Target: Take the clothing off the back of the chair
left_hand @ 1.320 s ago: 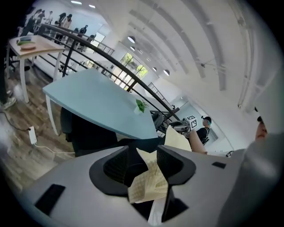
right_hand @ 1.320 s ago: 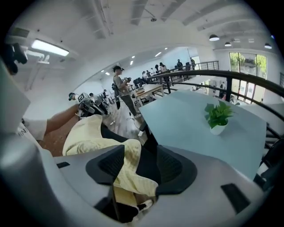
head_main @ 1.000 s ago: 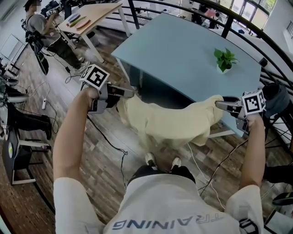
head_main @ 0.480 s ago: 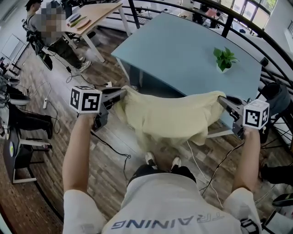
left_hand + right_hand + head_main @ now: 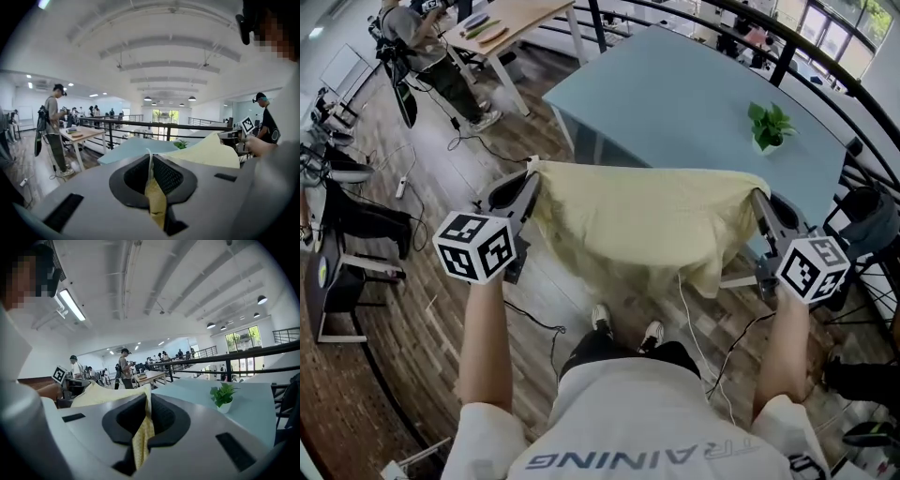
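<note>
The pale yellow soft fabric garment point(image 5: 642, 220) hung in the air as a sagging sheet, stretched between the left gripper point(image 5: 532, 176) and the right gripper point(image 5: 758, 197); it was above the wooden plank floor point(image 5: 441, 281) and in front of the light blue bench point(image 5: 694, 94); the chair could not be made out beneath it. Judged from the drape, the garment was light, limp and without stiffness; it would probably sag, swing and catch on edges. Hold points belonged at the two upper corners, with fabric bunched deep between the pads, since a thin edge could slip out. The fingers point(image 5: 168, 176) of the left gripper were closed on a pinched fold of yellow cloth; those of the right gripper were closed on the opposite corner in the same manner. Both forearms reached forward and well apart; the grippers pointed roughly level, away from the person; the top hem ran nearly straight between them.
</note>
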Action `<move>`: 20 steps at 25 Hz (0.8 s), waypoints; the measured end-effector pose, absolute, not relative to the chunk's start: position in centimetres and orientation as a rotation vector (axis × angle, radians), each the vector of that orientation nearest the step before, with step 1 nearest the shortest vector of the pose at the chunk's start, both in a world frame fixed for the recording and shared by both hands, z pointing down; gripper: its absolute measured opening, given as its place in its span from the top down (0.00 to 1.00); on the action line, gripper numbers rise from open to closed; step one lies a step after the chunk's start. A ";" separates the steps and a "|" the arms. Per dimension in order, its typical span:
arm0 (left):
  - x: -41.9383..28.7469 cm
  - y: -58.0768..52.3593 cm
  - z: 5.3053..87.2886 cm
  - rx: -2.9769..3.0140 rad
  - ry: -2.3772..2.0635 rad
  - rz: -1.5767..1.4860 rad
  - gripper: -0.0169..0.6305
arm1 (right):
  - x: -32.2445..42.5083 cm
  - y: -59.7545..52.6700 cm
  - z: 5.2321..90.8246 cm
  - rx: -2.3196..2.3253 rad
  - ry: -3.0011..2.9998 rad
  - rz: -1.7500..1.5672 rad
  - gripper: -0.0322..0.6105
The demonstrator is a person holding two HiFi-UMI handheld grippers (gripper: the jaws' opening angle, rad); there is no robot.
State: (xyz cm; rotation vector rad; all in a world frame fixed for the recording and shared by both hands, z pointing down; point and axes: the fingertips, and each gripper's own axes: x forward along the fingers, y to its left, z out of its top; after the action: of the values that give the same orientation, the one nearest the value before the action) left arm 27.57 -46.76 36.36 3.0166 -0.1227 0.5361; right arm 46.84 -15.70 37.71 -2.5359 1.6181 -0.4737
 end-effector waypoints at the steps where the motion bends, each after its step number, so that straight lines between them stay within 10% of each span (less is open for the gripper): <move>1: 26.7 -46.5 35.9 3.023 -0.171 0.491 0.90 | 46.4 -15.5 37.5 -2.532 1.617 -0.451 0.89; 20: 13.7 -39.7 34.2 3.020 -0.376 0.130 0.90 | 36.5 -11.1 35.5 -2.467 1.567 -0.214 0.89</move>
State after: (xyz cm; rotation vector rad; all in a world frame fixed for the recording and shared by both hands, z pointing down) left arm 13.70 -39.67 34.22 3.0204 -0.3763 0.1305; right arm 36.48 -11.08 35.51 -2.4668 1.5666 -0.2142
